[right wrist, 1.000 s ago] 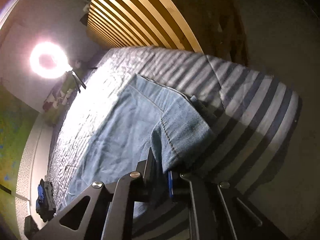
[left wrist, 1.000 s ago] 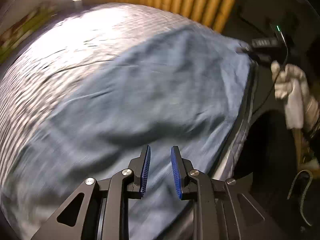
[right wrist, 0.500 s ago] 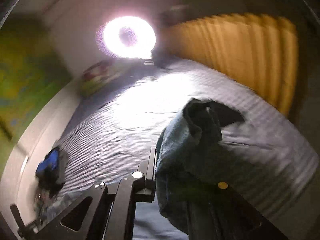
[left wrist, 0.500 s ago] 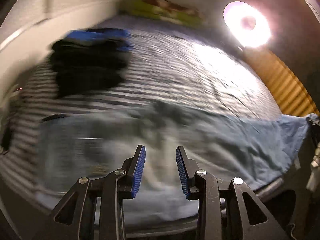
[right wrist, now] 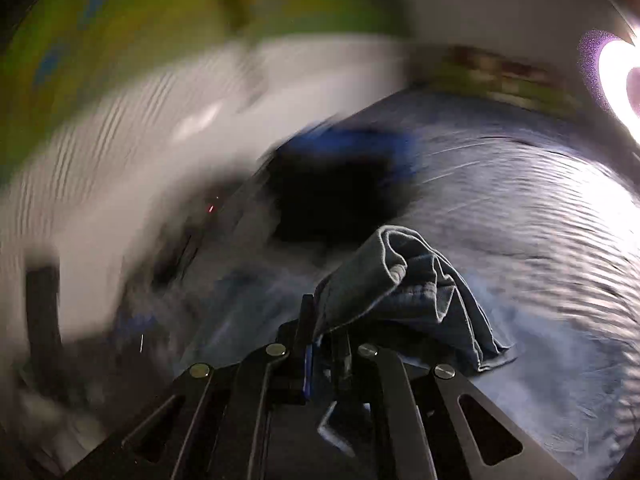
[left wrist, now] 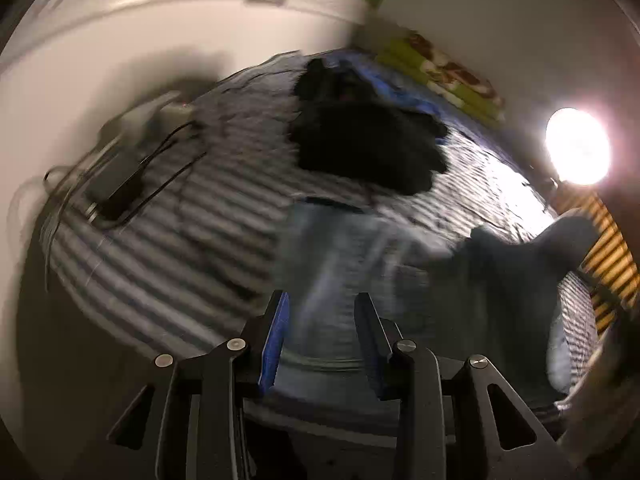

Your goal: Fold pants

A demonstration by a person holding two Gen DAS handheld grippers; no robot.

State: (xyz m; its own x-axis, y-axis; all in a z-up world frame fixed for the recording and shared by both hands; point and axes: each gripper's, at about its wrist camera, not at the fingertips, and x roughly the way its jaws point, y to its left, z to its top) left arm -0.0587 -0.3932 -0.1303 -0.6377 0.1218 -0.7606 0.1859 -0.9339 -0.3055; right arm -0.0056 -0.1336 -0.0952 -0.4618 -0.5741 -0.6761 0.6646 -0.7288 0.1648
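Observation:
Light blue denim pants [left wrist: 352, 264] lie across the striped bed, blurred by motion in the left wrist view. My left gripper [left wrist: 320, 320] hovers open just above their near end, with nothing between its blue-padded fingers. In the right wrist view my right gripper [right wrist: 326, 336] is shut on a bunched end of the pants [right wrist: 404, 280], which drapes over its right finger and trails down to the rest of the denim on the bed. That lifted, darker part of the pants [left wrist: 520, 272] also shows at the right of the left wrist view.
A pile of black and blue clothes [left wrist: 368, 140] sits further back on the striped bedcover [left wrist: 168, 240]. A black device with cables [left wrist: 116, 188] lies at the bed's left side. A ring light [left wrist: 578, 146] glares at right, near wooden slats [left wrist: 612, 256]. White wall stands behind.
Both views have swung left, from the slatted headboard towards the wall and dark clothes pile. My right gripper has lifted the pants end and carried it over the bed. My left gripper stays open.

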